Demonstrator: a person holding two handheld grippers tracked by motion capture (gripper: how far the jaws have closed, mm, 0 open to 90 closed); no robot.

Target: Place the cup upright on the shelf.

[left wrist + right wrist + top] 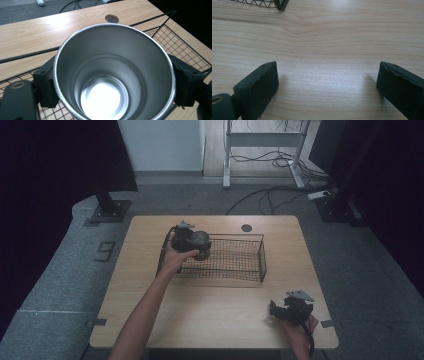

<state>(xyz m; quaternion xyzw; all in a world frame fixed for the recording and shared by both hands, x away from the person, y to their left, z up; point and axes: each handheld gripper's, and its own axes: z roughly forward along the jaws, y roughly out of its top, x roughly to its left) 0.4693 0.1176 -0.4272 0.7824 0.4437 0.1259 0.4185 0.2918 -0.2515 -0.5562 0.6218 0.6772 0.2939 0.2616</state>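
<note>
Your high view is dim, its corners sinking into near black, and the table (215, 315) is the brightest area. In the left gripper view, glare burns out the bottom of the steel cup (113, 75). In the right gripper view, a pale sheen lies on the wood and your jaws cast soft shadows; their near ends look slightly blurred.

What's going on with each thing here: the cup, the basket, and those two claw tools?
Metal cup: empty, clamped between the left tool's jaws, at the basket's left end.
Wire basket: sitting on the table, nothing visible inside.
Left gripper: shut on the cup.
Right gripper: jaws wide open, holding nothing, over bare table.
</note>
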